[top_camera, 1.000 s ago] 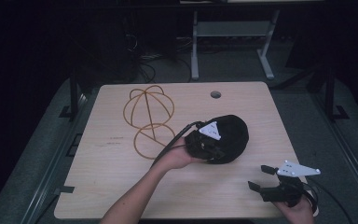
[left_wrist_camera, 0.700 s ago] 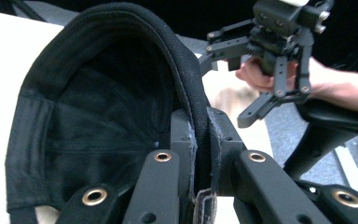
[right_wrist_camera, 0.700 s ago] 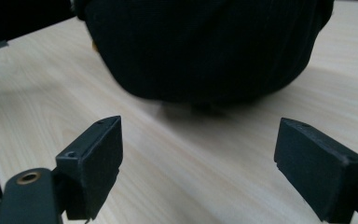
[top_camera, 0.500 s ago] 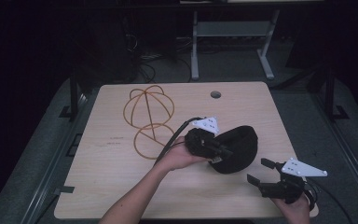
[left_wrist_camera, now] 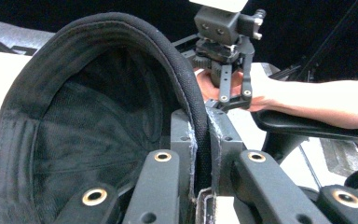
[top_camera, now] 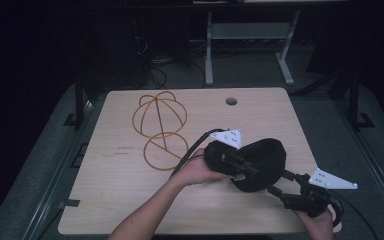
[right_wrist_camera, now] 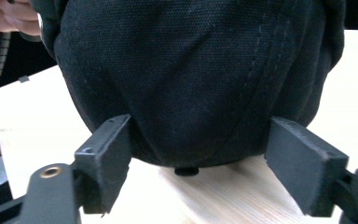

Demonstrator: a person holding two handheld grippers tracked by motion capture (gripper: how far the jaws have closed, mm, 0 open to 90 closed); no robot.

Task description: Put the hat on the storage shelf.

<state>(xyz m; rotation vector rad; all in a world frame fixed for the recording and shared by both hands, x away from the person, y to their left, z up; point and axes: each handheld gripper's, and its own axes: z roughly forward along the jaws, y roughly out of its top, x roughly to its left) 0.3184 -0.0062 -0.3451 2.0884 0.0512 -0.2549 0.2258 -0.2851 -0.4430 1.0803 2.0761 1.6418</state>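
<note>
A black cap hangs just above the wooden table, right of centre. My left gripper is shut on the cap's rim; in the left gripper view the rim runs between the two closed jaws of the left gripper, and the cap's dark inside faces the camera. My right gripper stands open at the cap's lower right. In the right gripper view the crown bulges between the spread jaws of the right gripper, with the top button just over the wood.
A gold wire hat frame lies on the table's left-centre. A round cable hole sits near the far edge. Cables trail from both grippers. A metal stand rises behind the table.
My left gripper carried the cap to the right and turned it. My right gripper moved up and in, so its open jaws now flank the crown.
</note>
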